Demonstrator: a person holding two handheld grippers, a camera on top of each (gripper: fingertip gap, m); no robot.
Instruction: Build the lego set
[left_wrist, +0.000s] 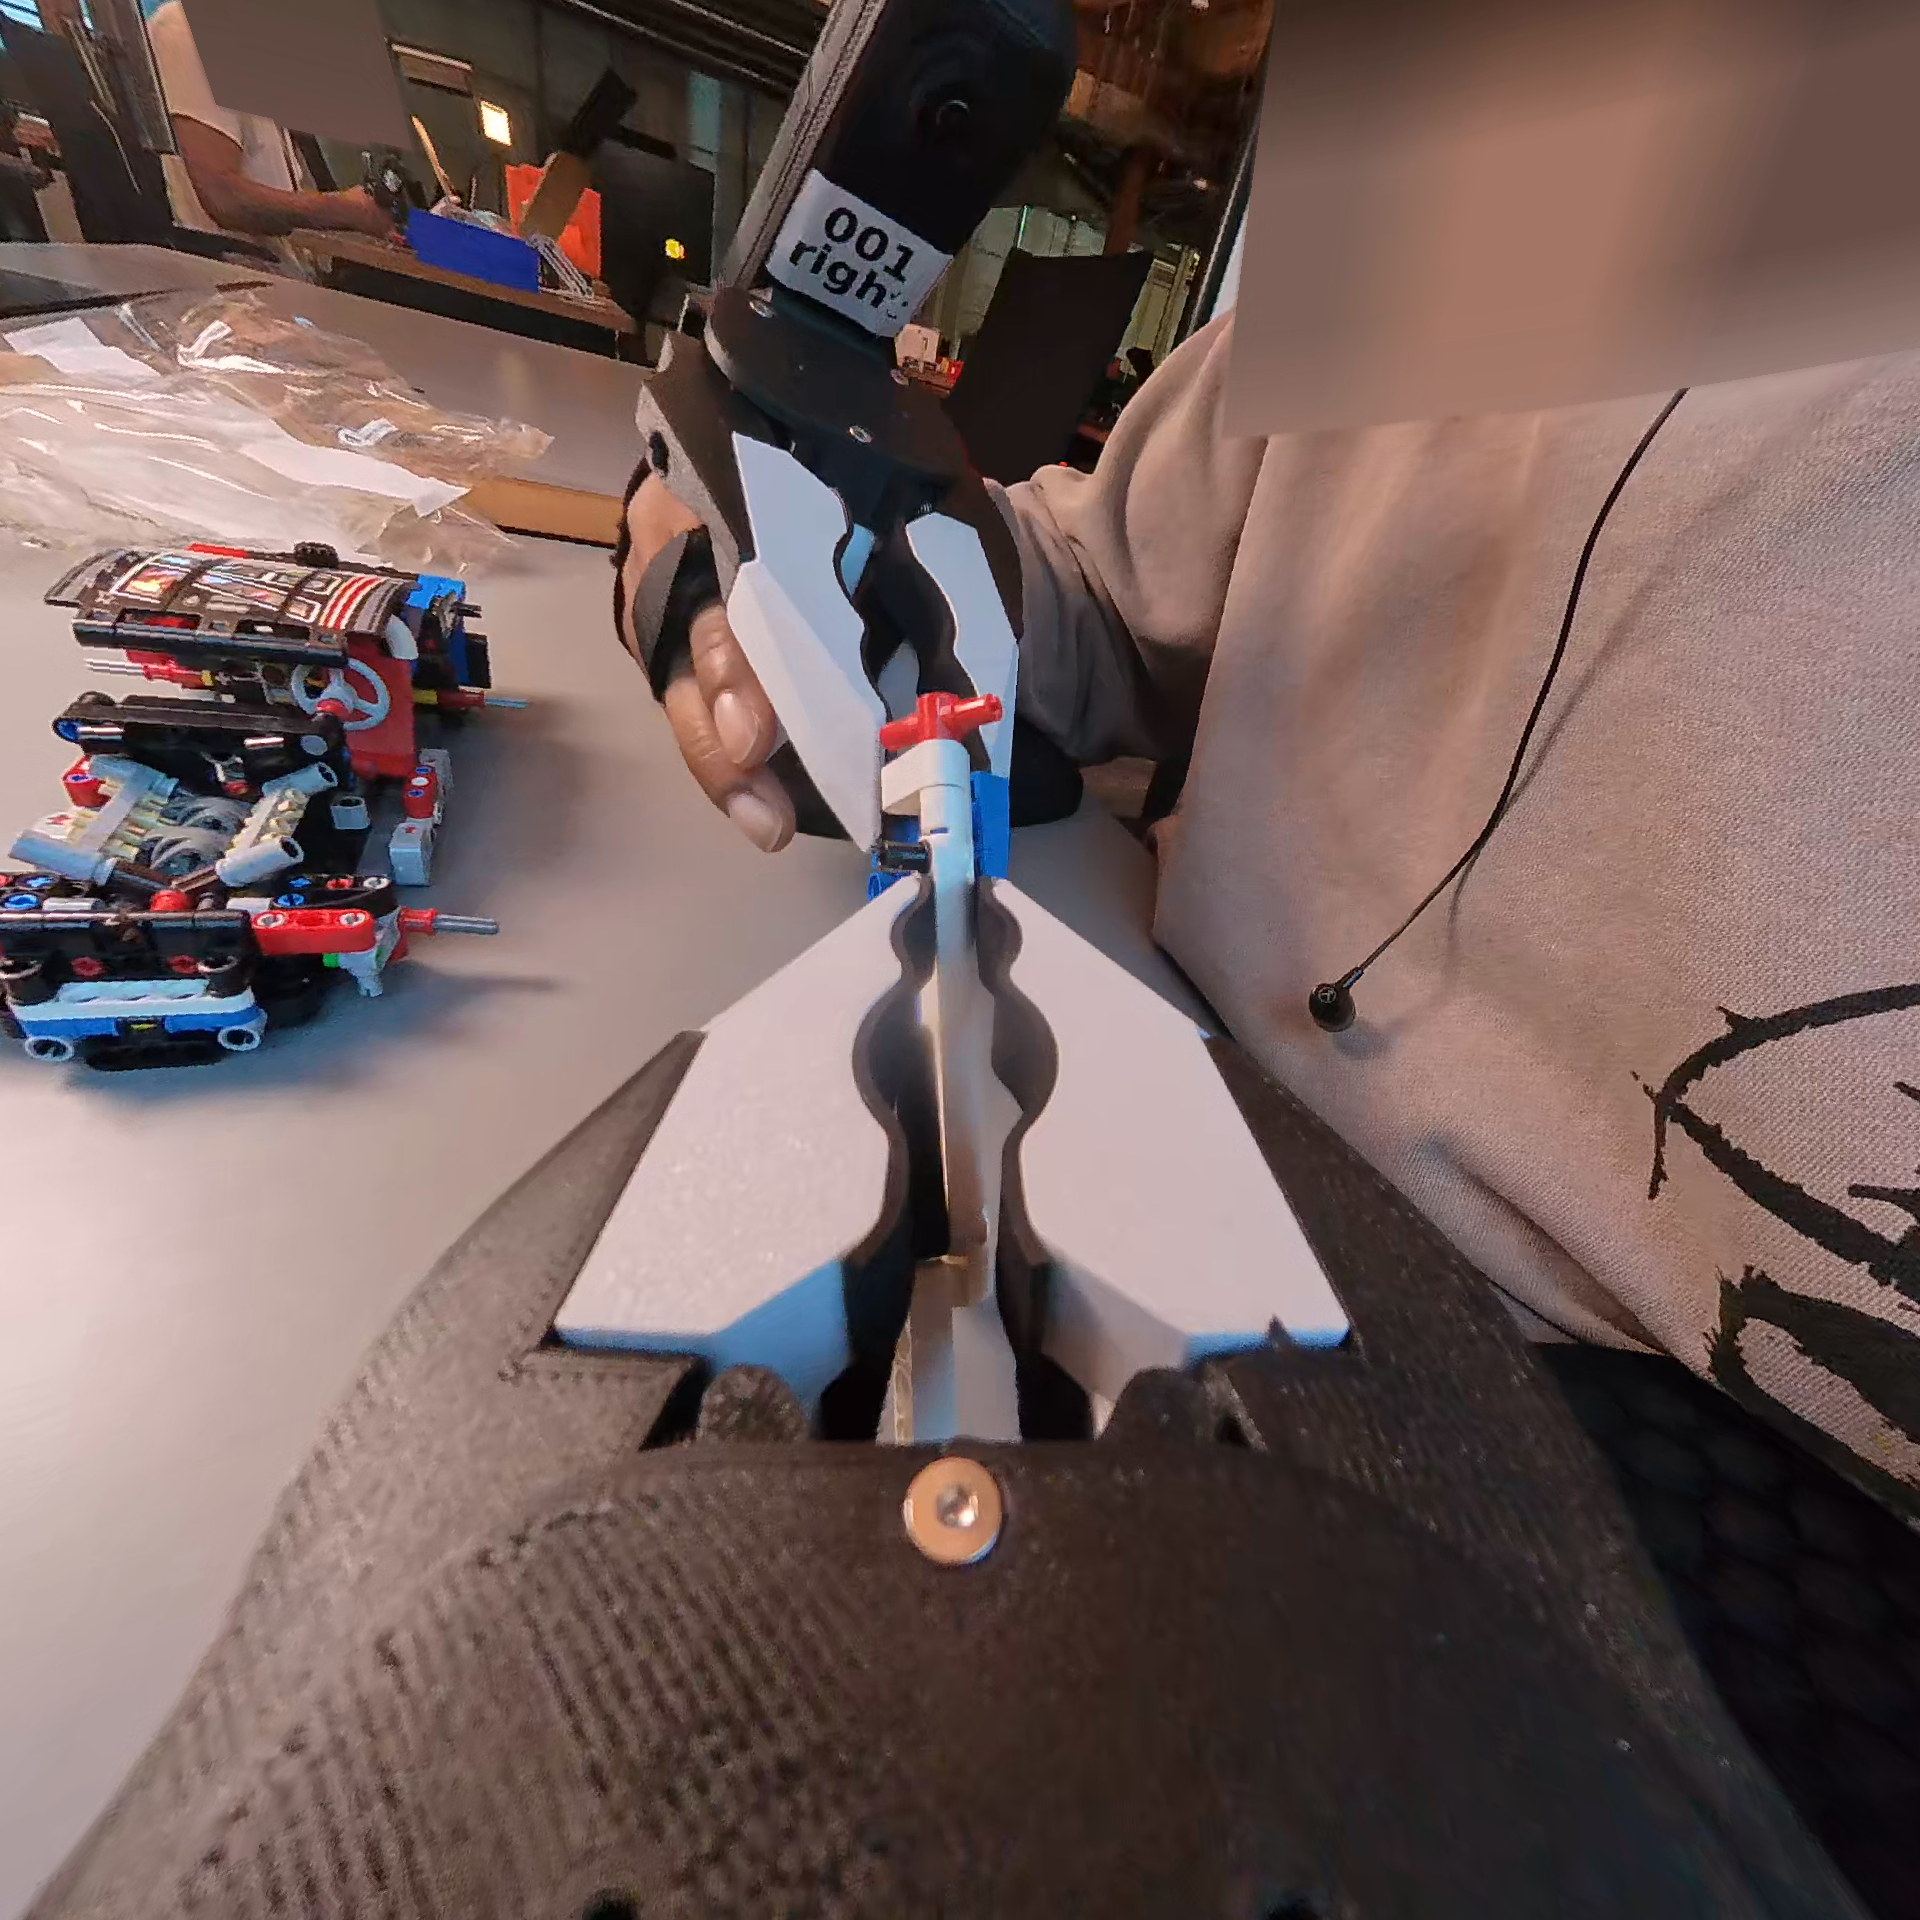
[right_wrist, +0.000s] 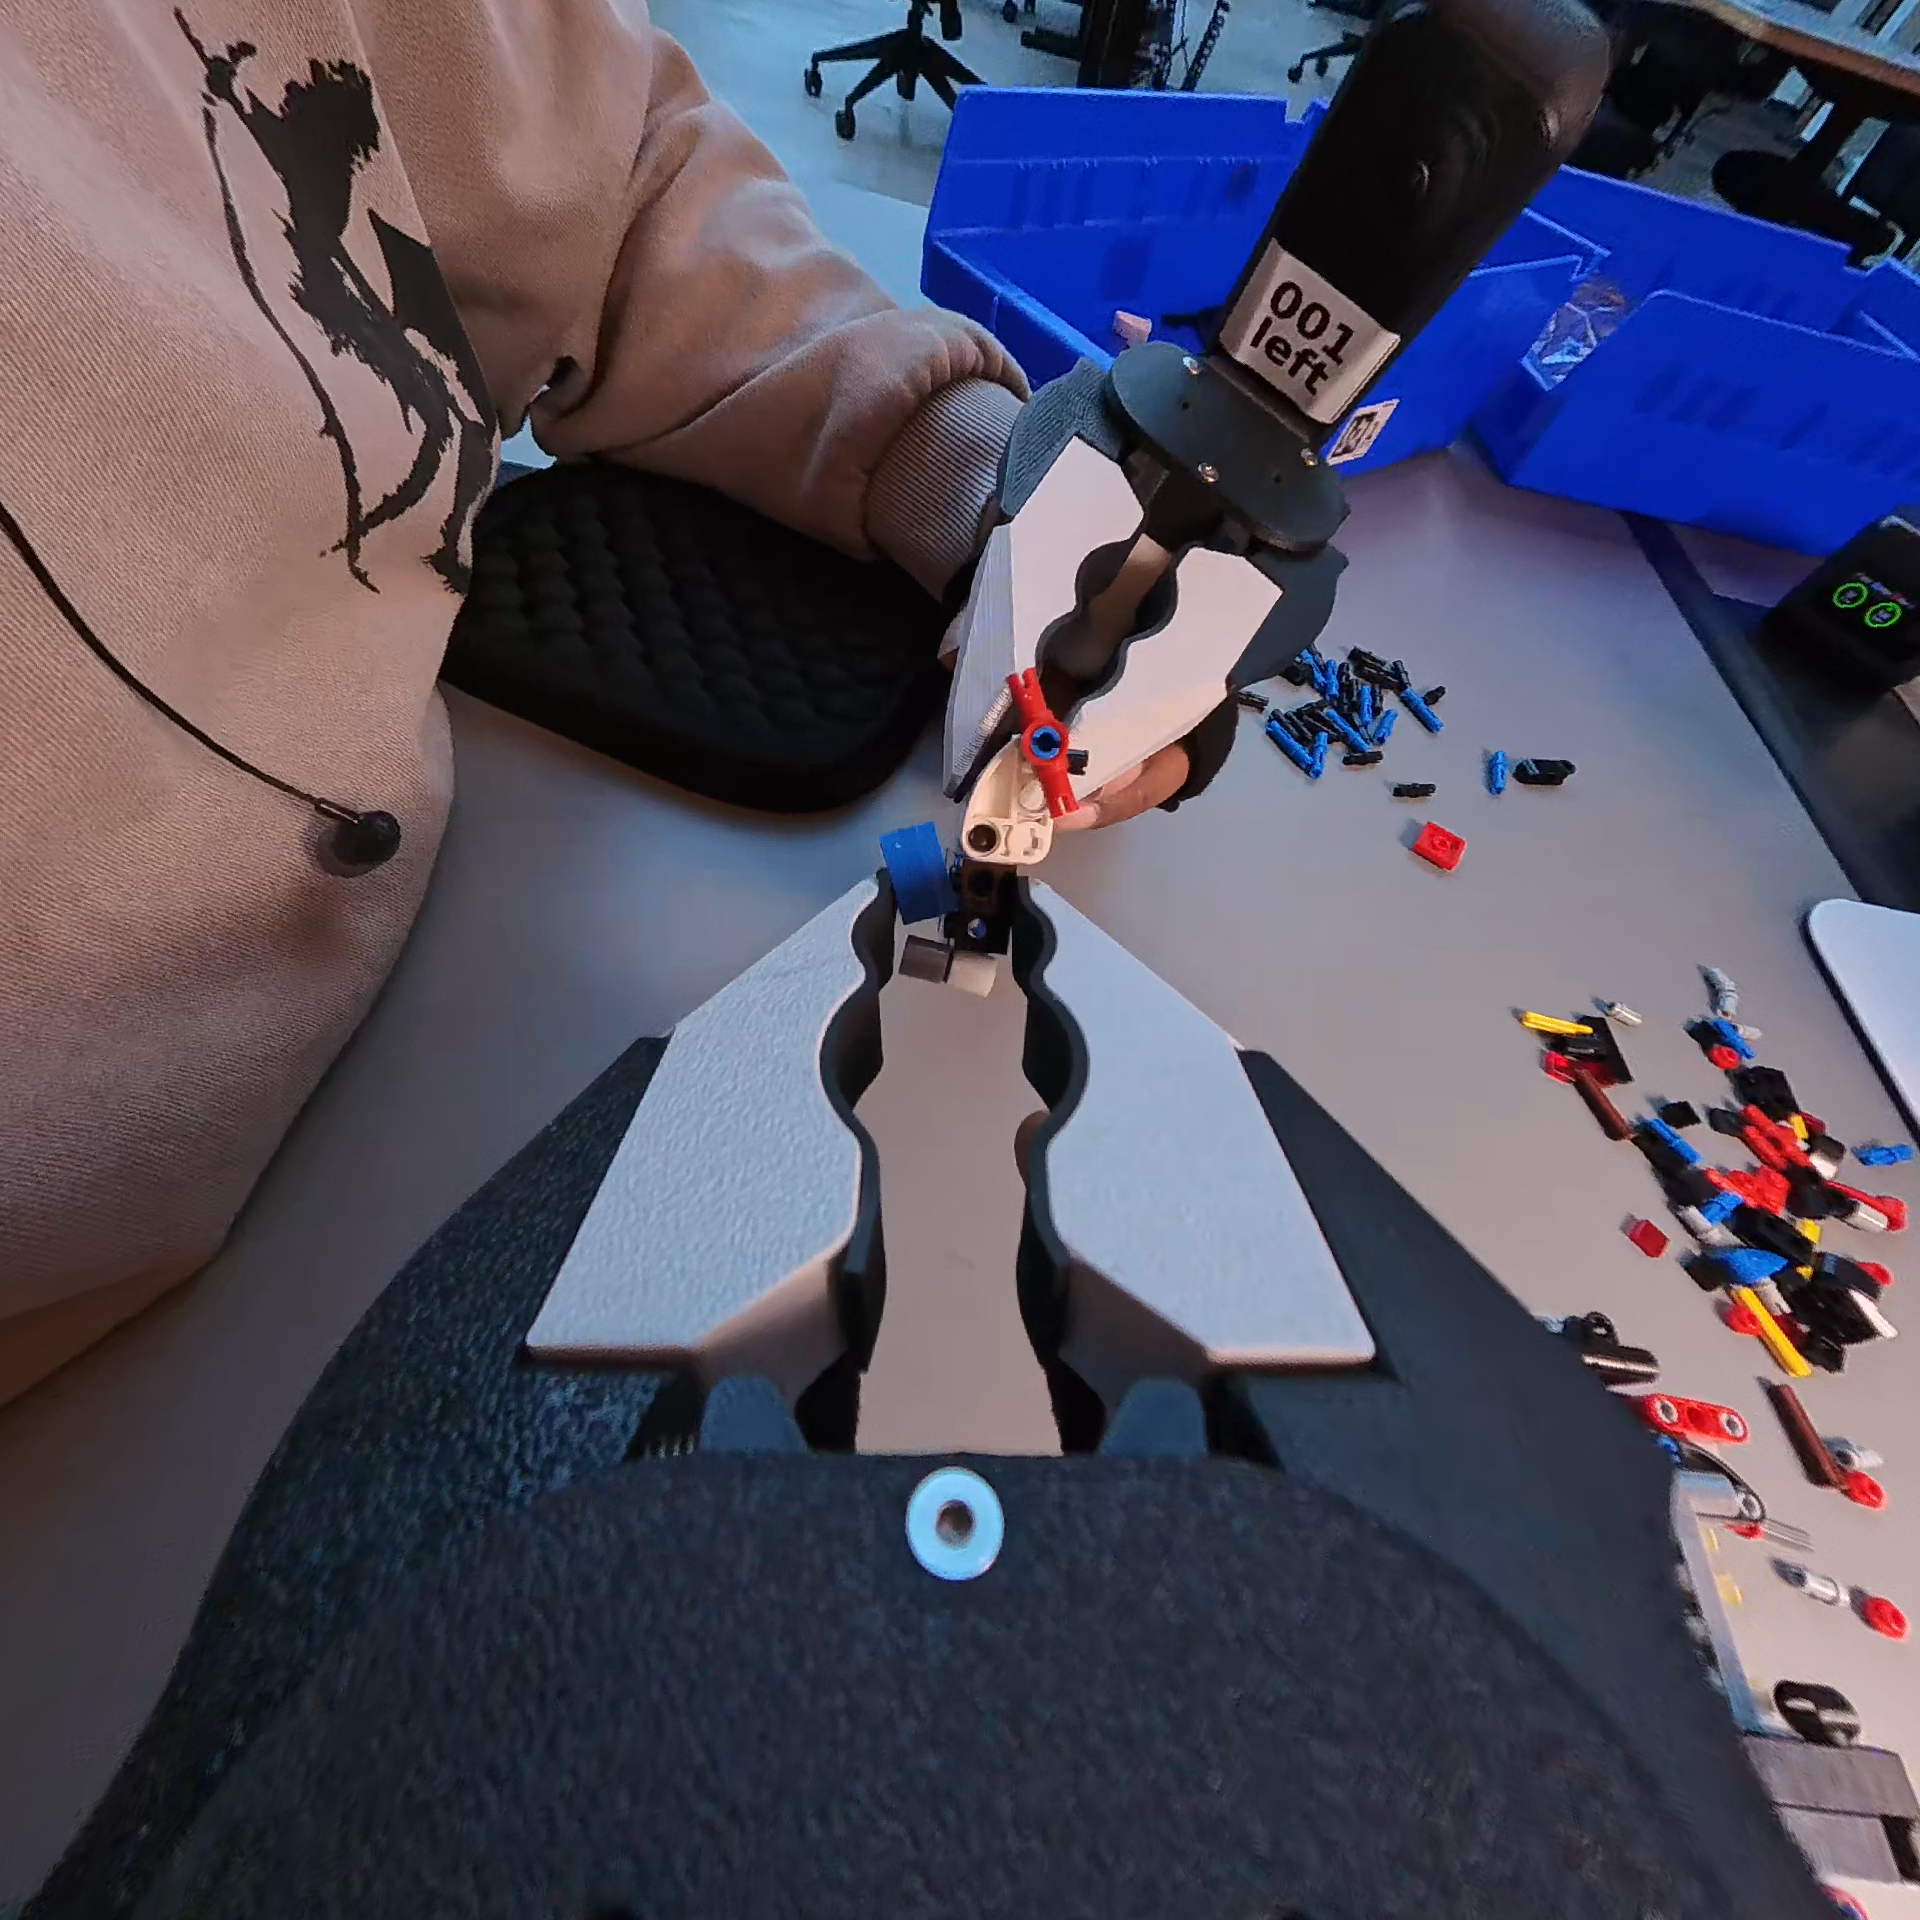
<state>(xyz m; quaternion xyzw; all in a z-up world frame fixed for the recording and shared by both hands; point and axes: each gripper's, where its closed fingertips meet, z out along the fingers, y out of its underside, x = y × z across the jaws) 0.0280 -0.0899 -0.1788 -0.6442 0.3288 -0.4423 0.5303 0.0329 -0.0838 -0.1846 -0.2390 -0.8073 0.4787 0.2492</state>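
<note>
Gripping one small lego sub-assembly (left_wrist: 940, 800) together; left gripper (left_wrist: 951, 883) and right gripper (right_wrist: 951, 899) both clamped.

The half-built model (left_wrist: 229, 800) sits on the bench (left_wrist: 582, 1039) left of the left tool (left_wrist: 951, 883). Loose pieces (right_wrist: 1766, 1195) lie right of the right tool (right_wrist: 956, 894), bins (right_wrist: 1558, 312) behind them.

Even indoor light falls from overhead, warm in the left wrist view and cooler, bluish in the right. Soft shadows lie on the surface (left_wrist: 582, 1039). Wide-angle bending curves the edges; loose pieces (right_wrist: 1766, 1226) blur rightward.
</note>
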